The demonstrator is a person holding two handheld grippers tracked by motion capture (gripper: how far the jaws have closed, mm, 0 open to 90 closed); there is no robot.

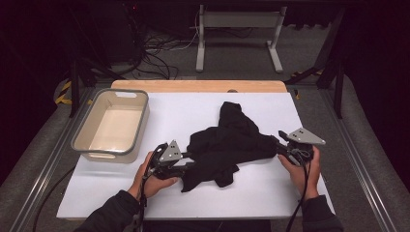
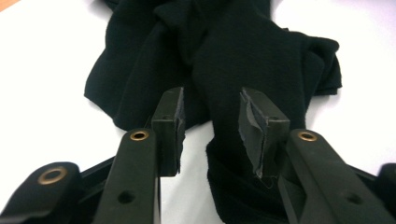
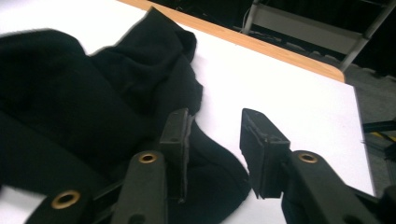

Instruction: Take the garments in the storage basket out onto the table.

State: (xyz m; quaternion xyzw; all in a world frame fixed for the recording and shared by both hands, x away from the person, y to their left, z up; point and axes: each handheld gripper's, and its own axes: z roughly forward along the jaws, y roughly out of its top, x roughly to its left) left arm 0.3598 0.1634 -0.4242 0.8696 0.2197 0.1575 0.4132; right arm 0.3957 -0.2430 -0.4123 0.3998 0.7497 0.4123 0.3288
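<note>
A crumpled black garment point(image 1: 227, 142) lies in the middle of the white table point(image 1: 174, 113). My left gripper point(image 1: 187, 160) is at the garment's left edge, held in a hand. In the left gripper view this gripper point(image 2: 211, 105) is open, and a fold of the black garment point(image 2: 233, 56) runs into the gap between the jaws. My right gripper point(image 1: 277, 143) is at the garment's right edge. In the right gripper view it point(image 3: 215, 119) is open, its left jaw over the garment's edge point(image 3: 107, 102) and its right jaw over bare table.
A beige plastic bin point(image 1: 112, 123) stands empty at the table's left side. The wooden strip point(image 1: 198, 86) marks the far edge. Beyond it are cables and a grey stand point(image 1: 239, 34) on the floor. Bare table point(image 1: 261, 188) lies in front of the garment.
</note>
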